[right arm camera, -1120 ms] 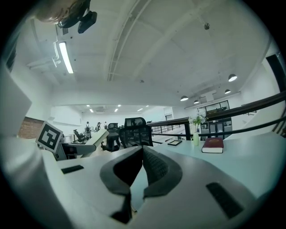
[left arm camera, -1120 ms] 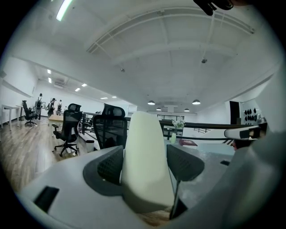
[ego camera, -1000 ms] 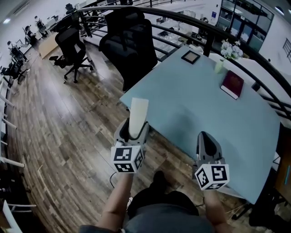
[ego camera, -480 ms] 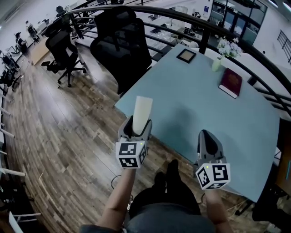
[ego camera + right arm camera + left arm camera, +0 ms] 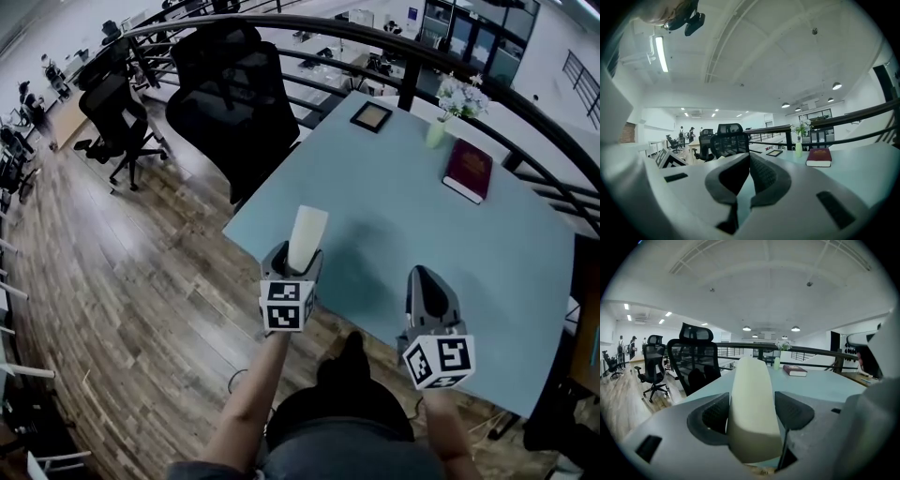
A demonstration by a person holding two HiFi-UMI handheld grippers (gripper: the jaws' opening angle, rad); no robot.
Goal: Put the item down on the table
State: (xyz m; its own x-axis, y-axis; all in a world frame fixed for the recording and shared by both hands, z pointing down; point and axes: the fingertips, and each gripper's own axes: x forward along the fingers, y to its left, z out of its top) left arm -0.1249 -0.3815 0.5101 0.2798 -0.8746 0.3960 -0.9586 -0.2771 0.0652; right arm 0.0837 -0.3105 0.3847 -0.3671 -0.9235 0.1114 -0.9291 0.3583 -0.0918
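Left gripper (image 5: 292,261), clamping the cream block (image 5: 307,234), has moved over the table (image 5: 450,244); set-down looks close. Right gripper (image 5: 427,286) closed, empty.

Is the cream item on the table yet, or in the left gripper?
In the left gripper: its jaws clamp the cream item, which is off the table.

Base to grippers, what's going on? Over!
Left hand-held gripper shut on cream item, at table edge, not down. Right hand-held gripper shut, empty. Nothing in the way; book far off.
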